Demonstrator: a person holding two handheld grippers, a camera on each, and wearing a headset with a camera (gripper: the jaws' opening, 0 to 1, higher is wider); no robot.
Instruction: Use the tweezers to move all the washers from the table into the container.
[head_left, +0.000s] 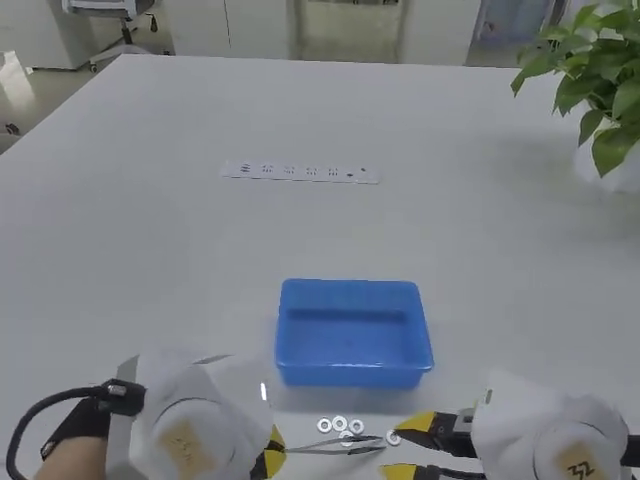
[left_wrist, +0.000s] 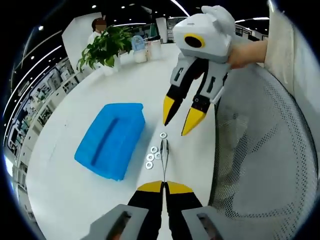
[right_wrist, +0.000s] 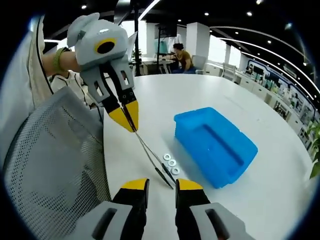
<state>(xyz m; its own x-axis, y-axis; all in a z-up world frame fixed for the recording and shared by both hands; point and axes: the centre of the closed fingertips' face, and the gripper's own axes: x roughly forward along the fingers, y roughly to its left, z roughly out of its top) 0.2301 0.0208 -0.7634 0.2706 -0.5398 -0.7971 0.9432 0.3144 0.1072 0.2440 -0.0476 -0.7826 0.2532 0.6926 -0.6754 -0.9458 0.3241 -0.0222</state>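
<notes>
A blue container (head_left: 350, 330) stands on the white table (head_left: 150, 230), its near wall facing me. Several small metal washers (head_left: 340, 425) lie on the table just in front of it, and one more washer (head_left: 393, 438) lies apart by my right gripper (head_left: 405, 447). My left gripper (left_wrist: 163, 187) is shut on the handle end of thin tweezers (left_wrist: 164, 155), whose tips rest among the washers (left_wrist: 151, 157). The right gripper (right_wrist: 162, 184) is open, its jaws to either side of the tweezers' tips (right_wrist: 167, 180). The container (right_wrist: 215, 142) looks empty.
A white power strip (head_left: 300, 172) lies further back on the table. A green plant (head_left: 600, 80) stands at the far right. A mesh chair back (left_wrist: 260, 150) is close behind the grippers, at the table's near edge.
</notes>
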